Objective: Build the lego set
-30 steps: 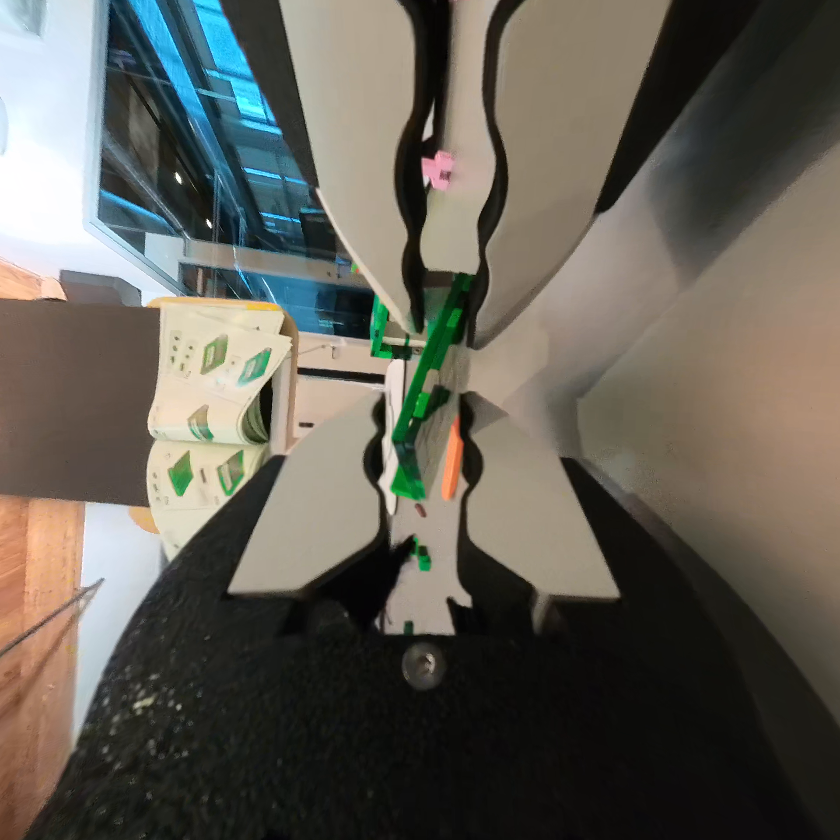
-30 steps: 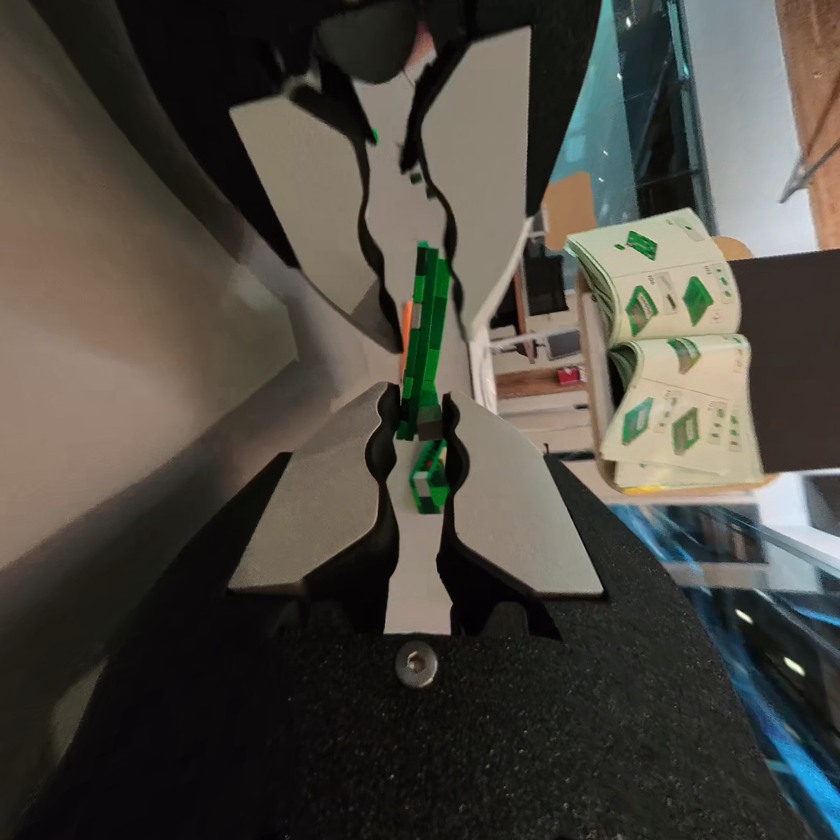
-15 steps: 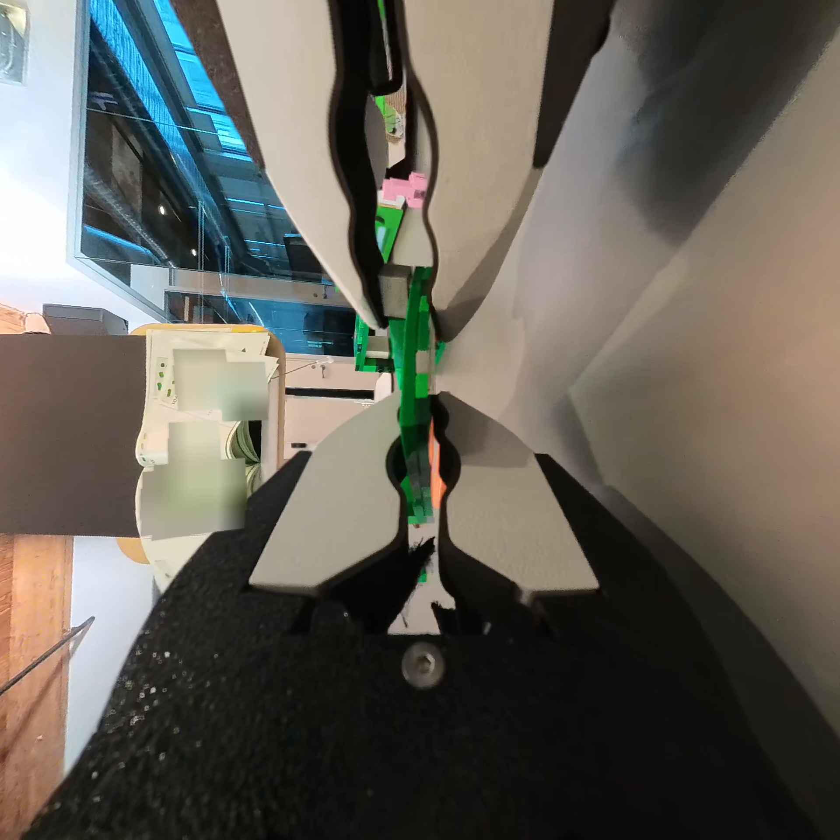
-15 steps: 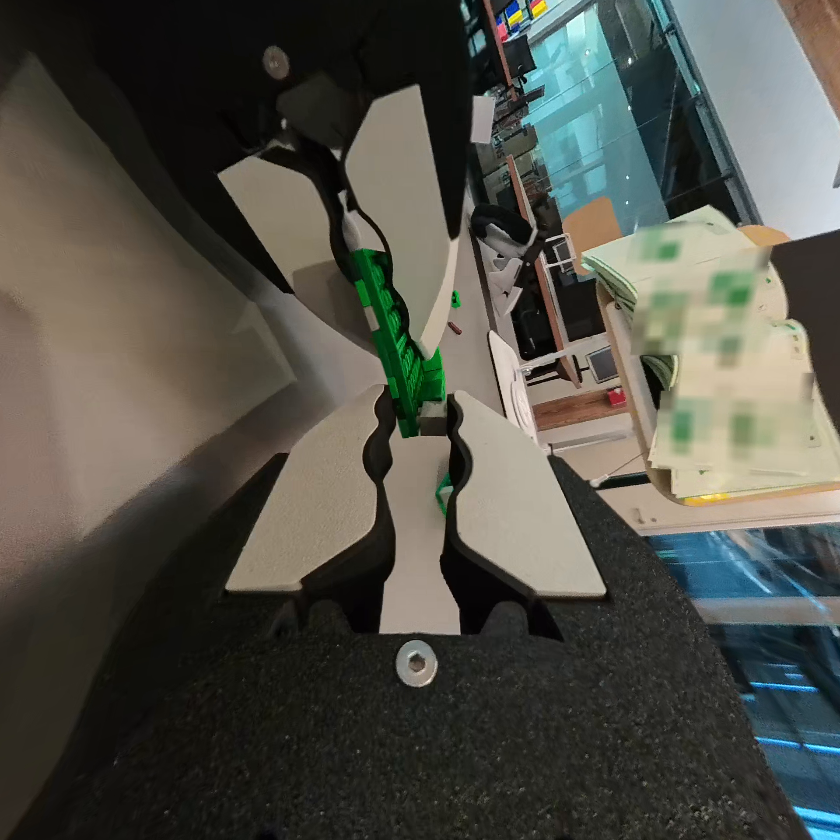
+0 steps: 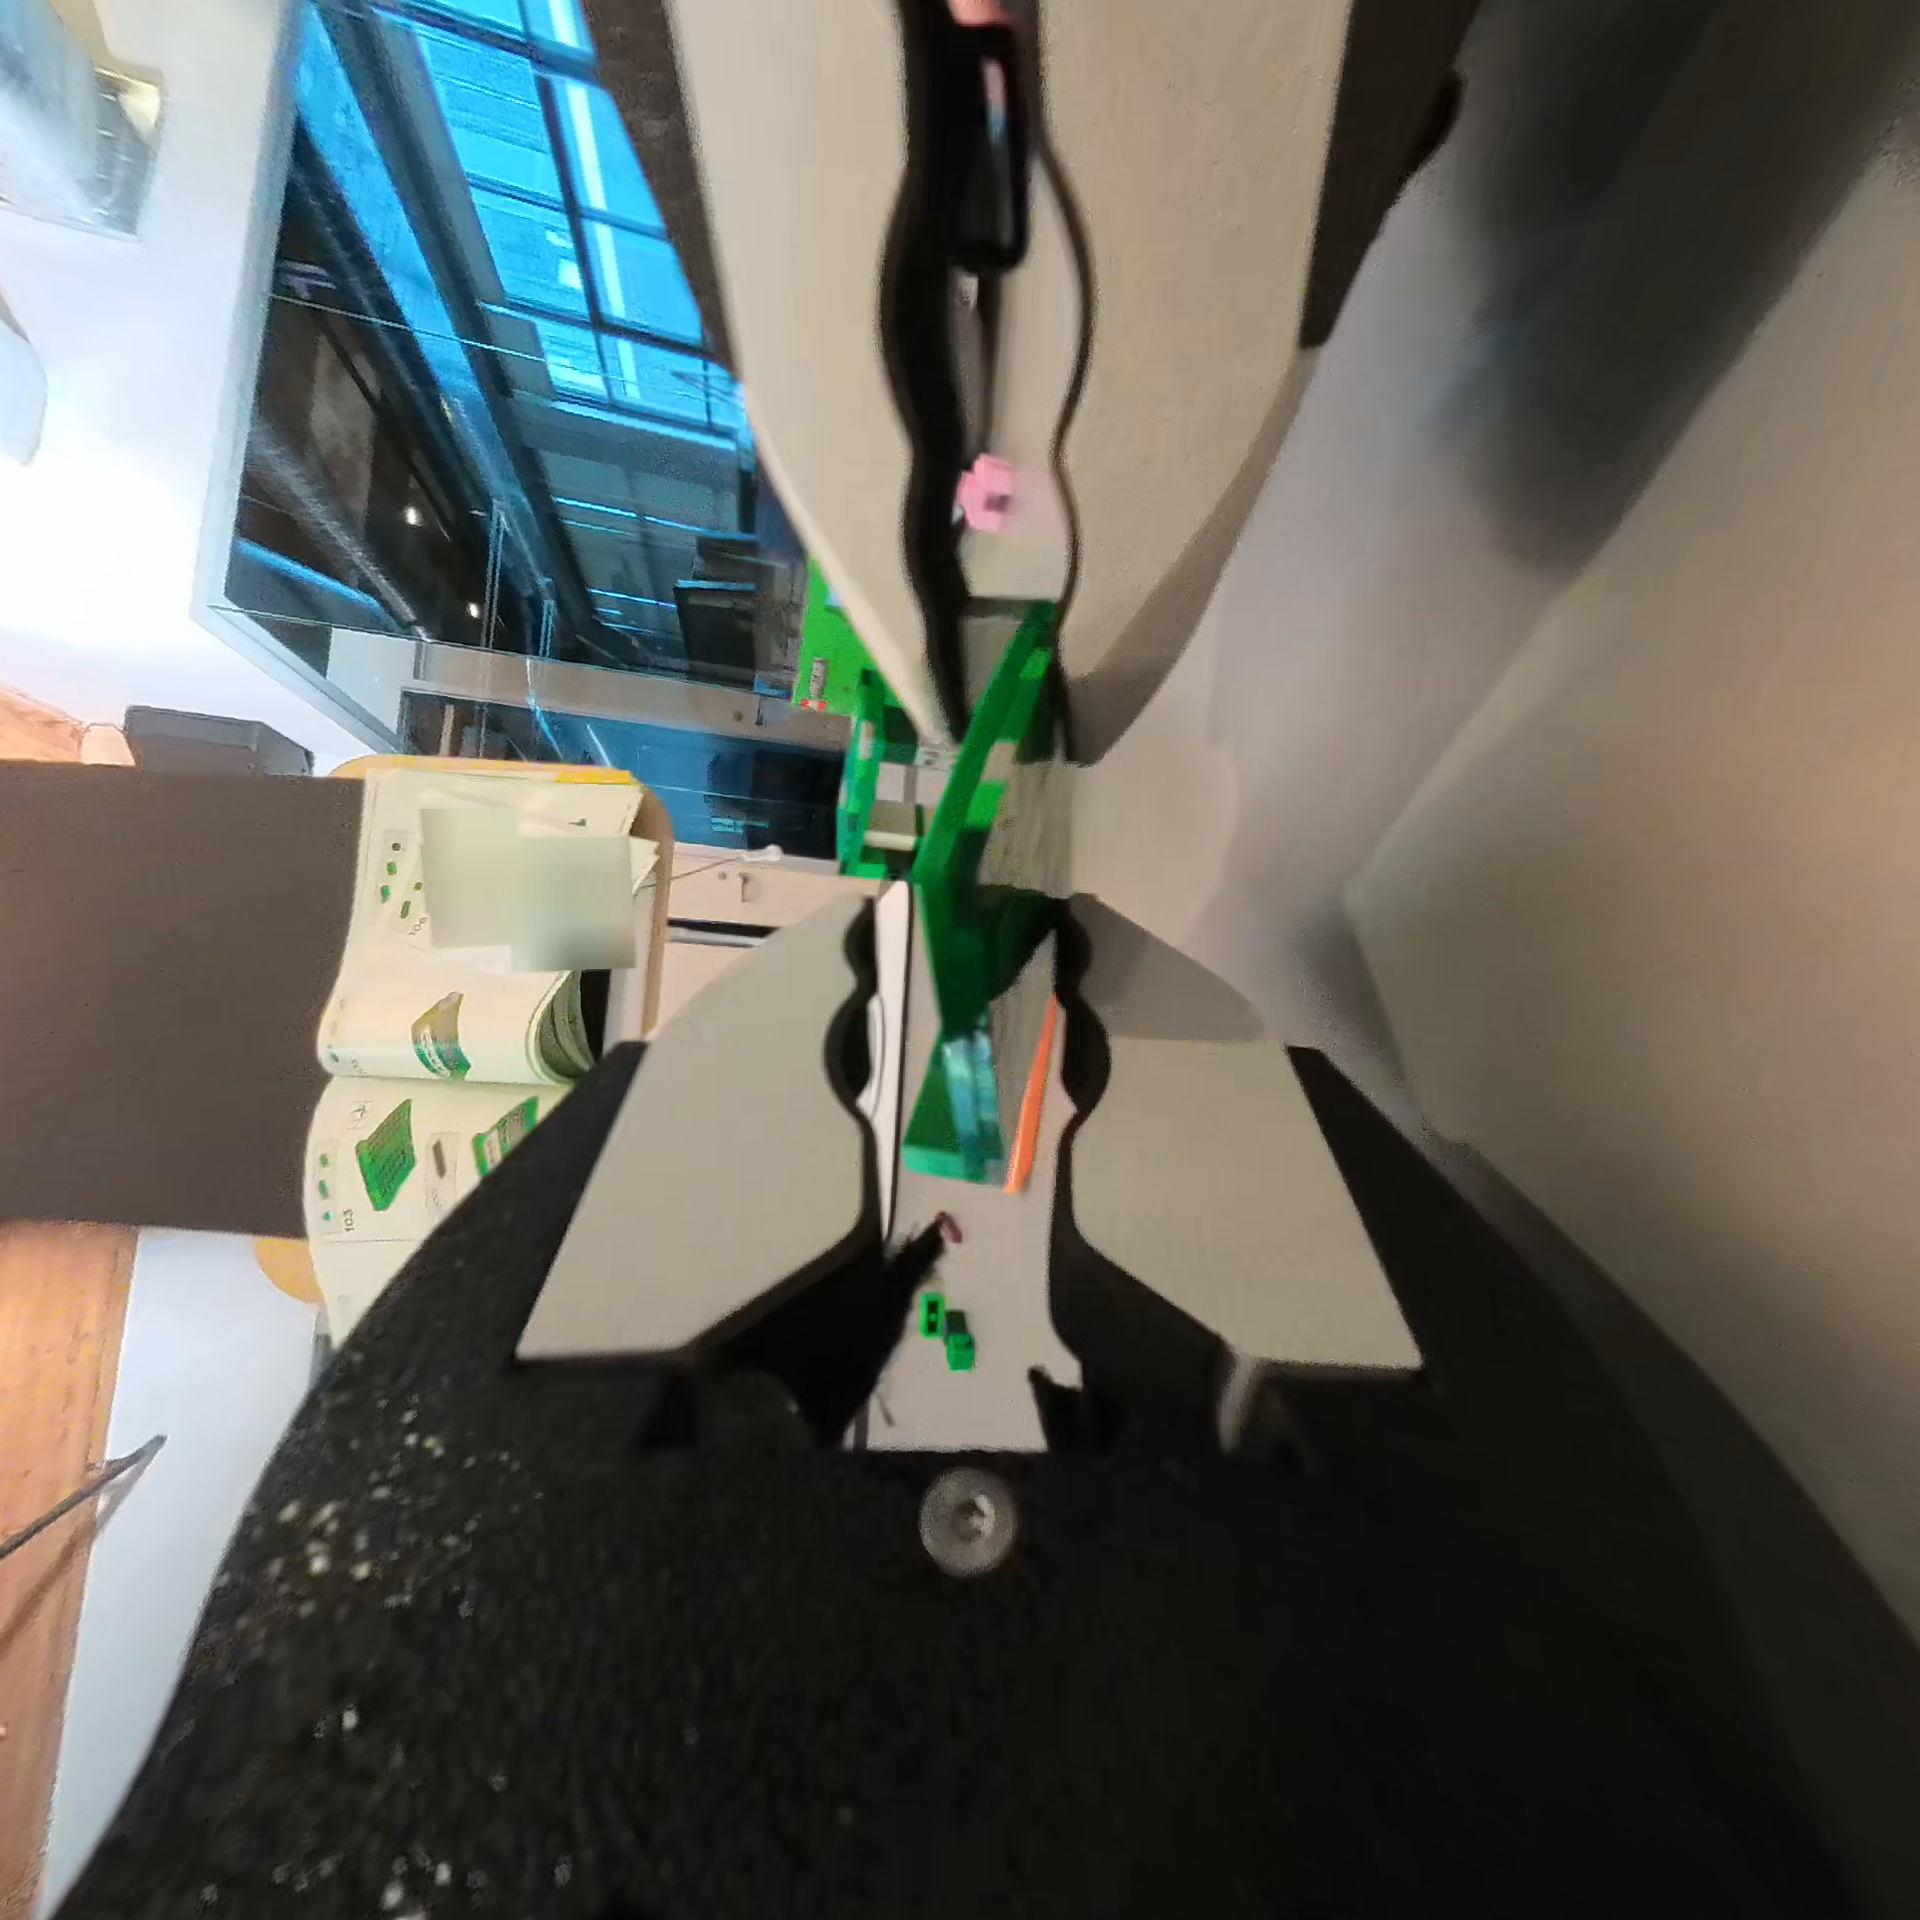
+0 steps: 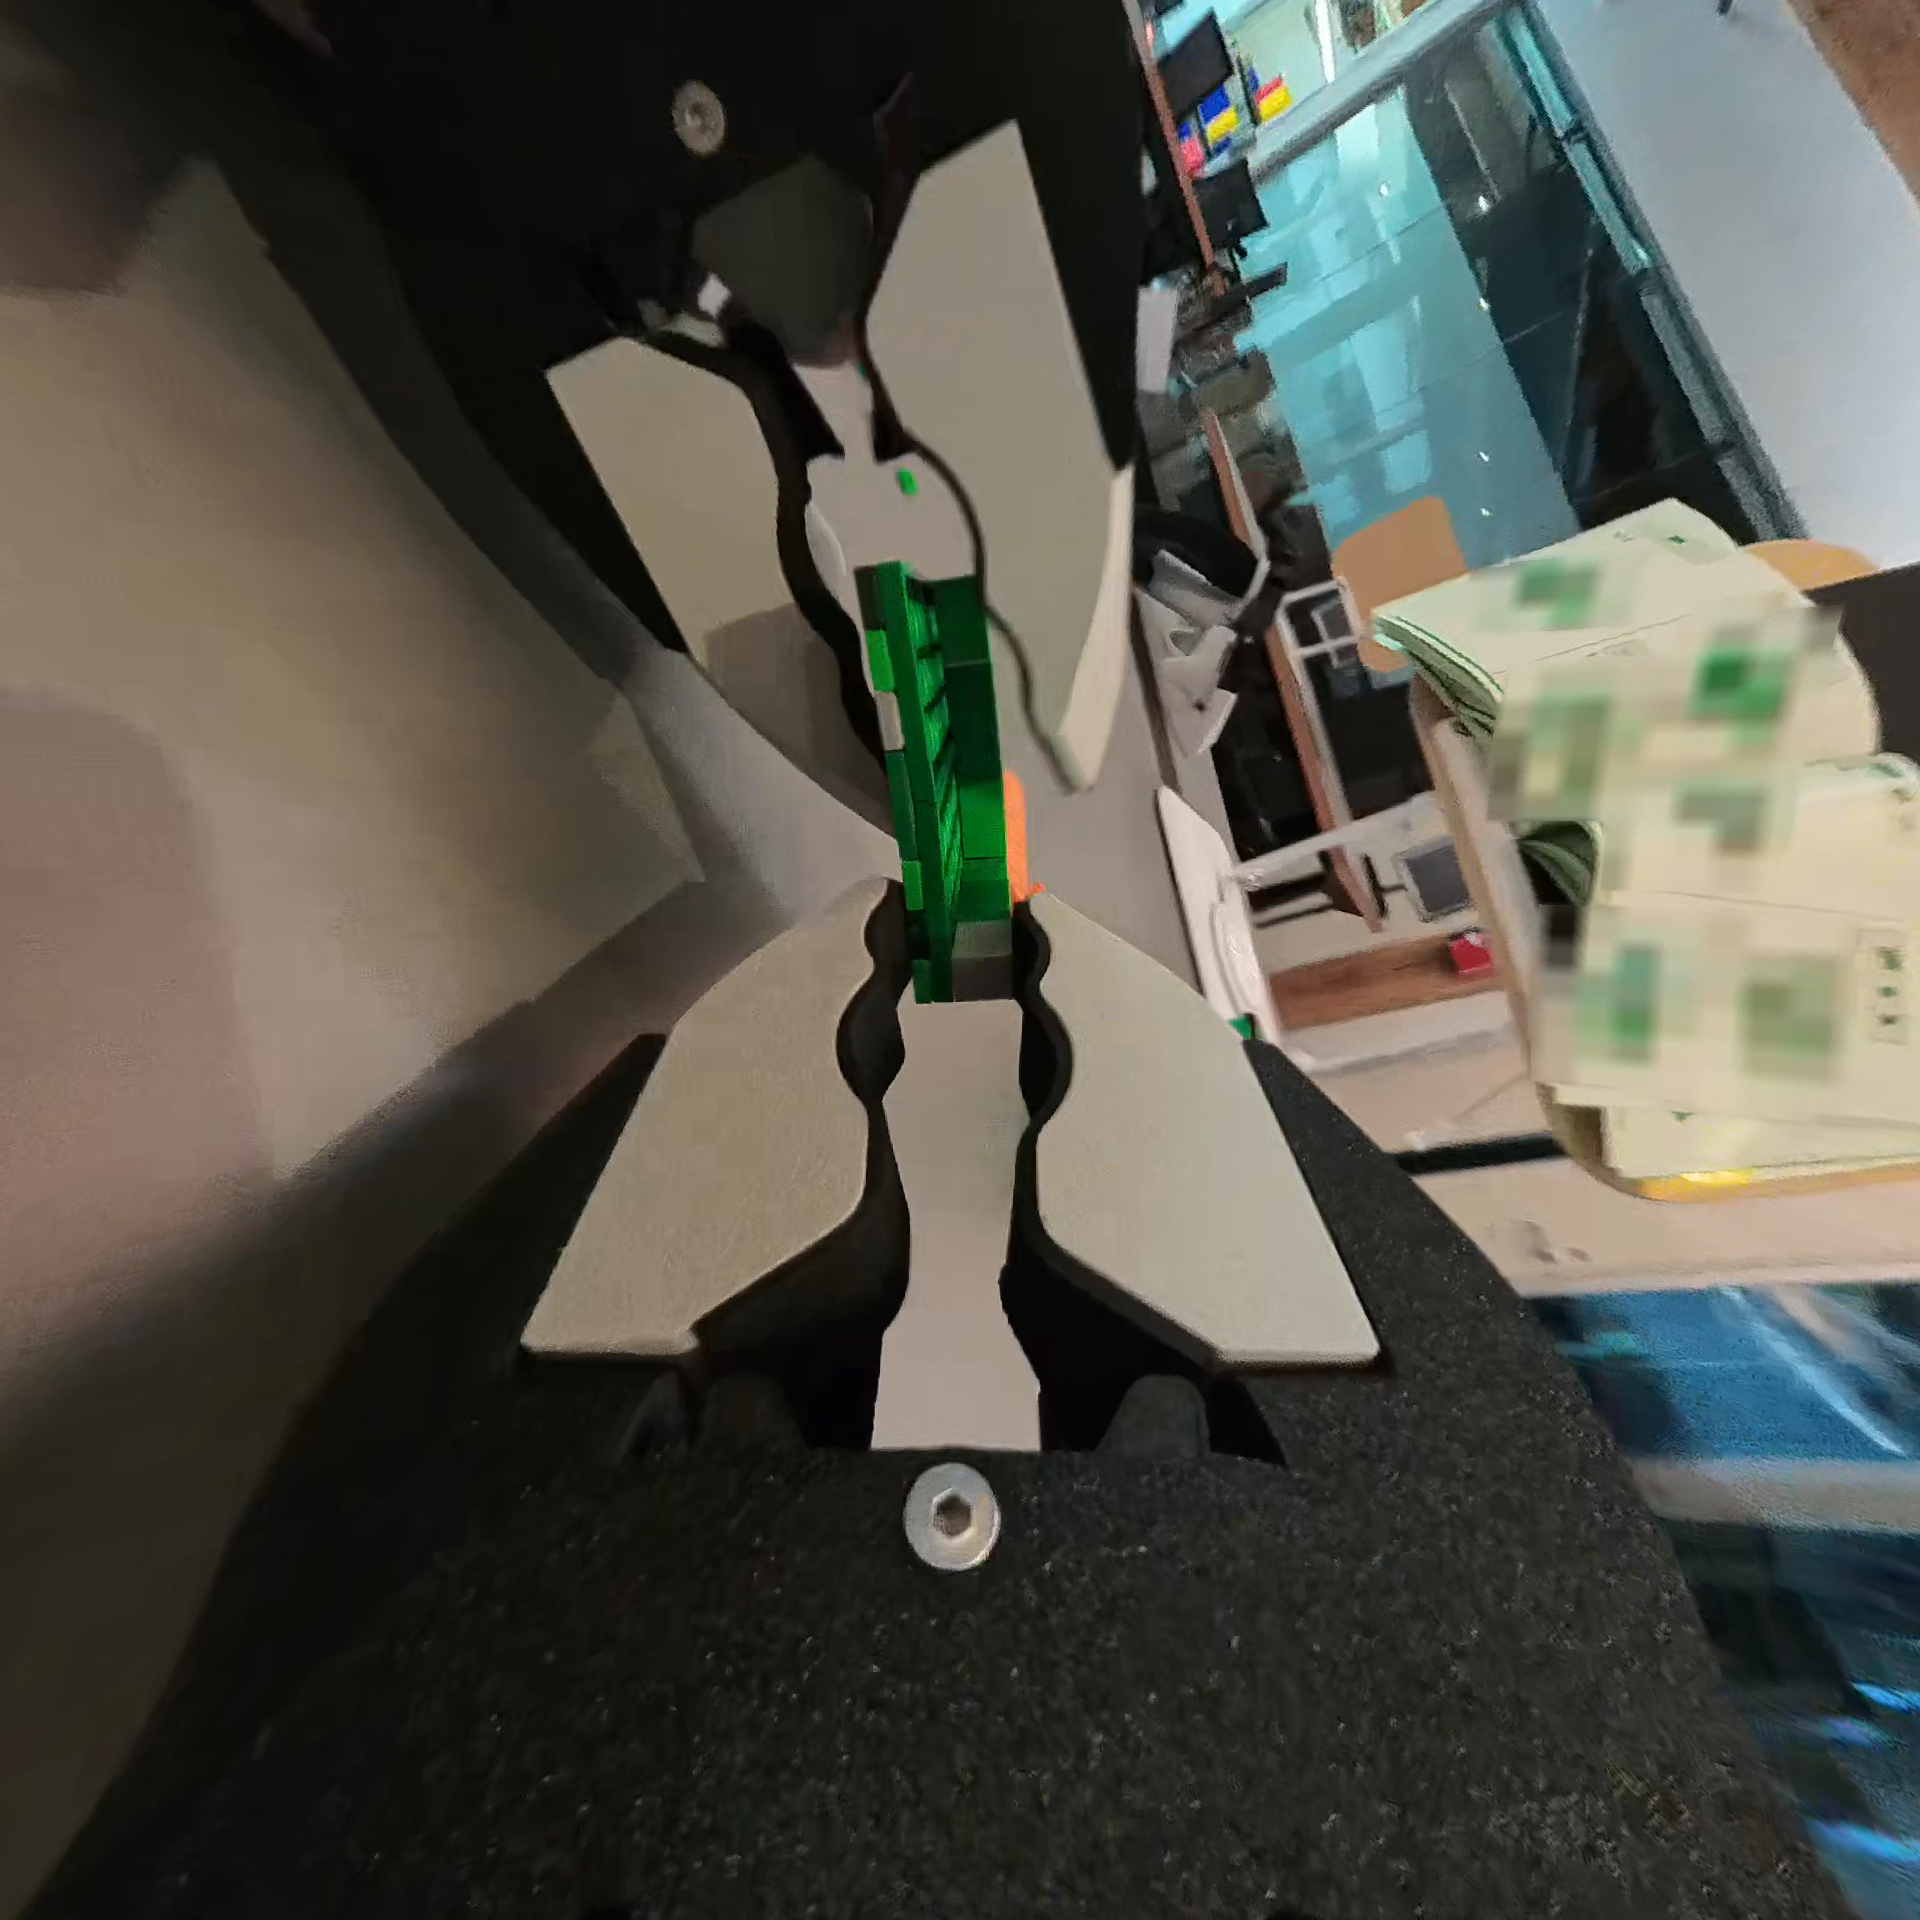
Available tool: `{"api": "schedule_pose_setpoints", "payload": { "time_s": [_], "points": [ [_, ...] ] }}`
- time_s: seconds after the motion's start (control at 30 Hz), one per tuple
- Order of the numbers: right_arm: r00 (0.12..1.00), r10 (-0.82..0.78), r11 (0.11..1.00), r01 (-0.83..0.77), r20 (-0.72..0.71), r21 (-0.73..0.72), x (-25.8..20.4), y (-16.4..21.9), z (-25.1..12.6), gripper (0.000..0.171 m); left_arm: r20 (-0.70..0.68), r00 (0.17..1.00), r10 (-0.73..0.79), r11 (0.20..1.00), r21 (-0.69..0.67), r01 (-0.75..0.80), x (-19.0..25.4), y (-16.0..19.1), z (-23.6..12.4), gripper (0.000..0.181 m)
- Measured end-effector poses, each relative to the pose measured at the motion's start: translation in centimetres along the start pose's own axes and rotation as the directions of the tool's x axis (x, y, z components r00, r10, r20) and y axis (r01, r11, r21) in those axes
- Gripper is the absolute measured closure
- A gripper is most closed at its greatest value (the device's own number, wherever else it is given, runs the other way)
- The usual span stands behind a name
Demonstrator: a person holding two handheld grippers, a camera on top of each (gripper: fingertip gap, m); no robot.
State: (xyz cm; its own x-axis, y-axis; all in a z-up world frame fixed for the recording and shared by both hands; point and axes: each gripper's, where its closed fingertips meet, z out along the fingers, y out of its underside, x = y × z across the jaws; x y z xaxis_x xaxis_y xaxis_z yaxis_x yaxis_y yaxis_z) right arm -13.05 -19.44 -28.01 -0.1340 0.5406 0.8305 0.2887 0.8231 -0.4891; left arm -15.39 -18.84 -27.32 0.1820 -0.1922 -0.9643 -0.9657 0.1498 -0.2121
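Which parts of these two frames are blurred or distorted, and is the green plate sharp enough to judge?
Left wrist view: motion smear on the green plate; wide-angle bending. Right wrist view: plate and fingers fairly sharp; background streaked. The booklet is mosaicked in both.

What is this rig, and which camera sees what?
No robot: a person holds a two-finger claw in each hand, each carrying a wide-angle camera looking along its fingers. One picture per claw; each also shows the other claw opposite. The right claw is shut on one end of a green lego plate. The left claw looks open around its other end. On the grey table lie an orange piece, small green bricks and a pink piece. An open instruction booklet stands nearby.
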Motion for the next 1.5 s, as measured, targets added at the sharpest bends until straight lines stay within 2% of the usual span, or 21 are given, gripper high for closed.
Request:
{"api": "schedule_pose_setpoints", "payload": {
  "time_s": [0.07, 0.17, 0.33, 0.47, 0.5, 0.57, 0.6, 0.7, 0.9, 1.03, 1.13, 1.27, 1.5],
  "points": [
    [0.996, 0.068, 0.995, -0.072, 0.052, 0.074, -0.1, -0.2, -0.4, 0.153, -0.023, 0.999, -0.039, 0.999, 0.028, 0.040, -0.4, 0.4, -0.2, 0.135],
    [0.972, 0.174, 0.959, -0.204, 0.159, 0.197, -0.3, -1.0, -1.3, 0.153, -0.135, 0.981, -0.138, 0.983, 0.104, 0.153, 0.0, 0.6, -0.6, 0.126],
    [0.919, 0.240, 0.893, -0.336, 0.312, 0.301, -1.1, -2.5, -2.3, 0.153, -0.336, 0.915, -0.223, 0.916, 0.248, 0.314, 1.9, -1.4, -1.6, 0.130],
    [0.905, 0.249, 0.876, -0.362, 0.345, 0.319, -1.2, -3.0, -2.6, 0.153, -0.401, 0.886, -0.230, 0.916, 0.219, 0.337, 3.3, -1.2, -1.3, 0.127],
    [0.902, 0.249, 0.874, -0.366, 0.353, 0.320, -1.3, -3.1, -2.7, 0.153, -0.413, 0.879, -0.237, 0.906, 0.233, 0.354, 3.3, -1.5, -1.5, 0.132],
    [0.899, 0.251, 0.873, -0.370, 0.359, 0.317, -1.4, -3.2, -2.7, 0.153, -0.405, 0.885, -0.230, 0.892, 0.275, 0.358, 3.0, -2.0, -1.8, 0.155],
    [0.905, 0.250, 0.875, -0.363, 0.344, 0.321, -1.3, -3.1, -2.6, 0.152, -0.393, 0.892, -0.221, 0.896, 0.280, 0.345, 2.9, -2.0, -1.8, 0.160],
    [0.921, 0.245, 0.890, -0.338, 0.303, 0.306, -1.1, -2.8, -2.4, 0.151, -0.332, 0.926, -0.180, 0.926, 0.261, 0.273, 2.5, -1.5, -1.5, 0.162],
    [0.978, 0.187, 0.955, -0.204, 0.097, 0.215, 0.1, -0.8, -1.3, 0.143, -0.157, 0.986, -0.059, 0.987, 0.141, 0.081, 1.4, 0.6, -0.5, 0.163],
    [0.995, 0.028, 0.992, -0.015, -0.099, 0.126, 0.9, 0.2, -0.5, 0.142, -0.085, 0.996, 0.029, 0.996, 0.086, -0.022, 1.0, 1.2, -0.2, 0.163],
    [0.970, -0.136, 0.985, 0.155, -0.201, 0.078, 0.9, -0.2, 0.1, 0.138, -0.077, 0.996, 0.044, 0.996, 0.078, -0.038, 1.0, 1.0, -0.1, 0.163],
    [0.957, -0.221, 0.969, 0.237, -0.186, 0.067, 0.1, -0.6, 1.1, 0.151, -0.093, 0.996, 0.019, 0.997, 0.082, -0.011, 1.3, 1.2, 0.0, 0.163],
    [0.992, -0.108, 0.978, 0.117, -0.062, 0.174, -0.5, -0.9, 1.6, 0.152, -0.123, 0.990, -0.070, 0.982, 0.166, 0.090, 1.4, 1.0, -0.2, 0.163]
  ]
}}
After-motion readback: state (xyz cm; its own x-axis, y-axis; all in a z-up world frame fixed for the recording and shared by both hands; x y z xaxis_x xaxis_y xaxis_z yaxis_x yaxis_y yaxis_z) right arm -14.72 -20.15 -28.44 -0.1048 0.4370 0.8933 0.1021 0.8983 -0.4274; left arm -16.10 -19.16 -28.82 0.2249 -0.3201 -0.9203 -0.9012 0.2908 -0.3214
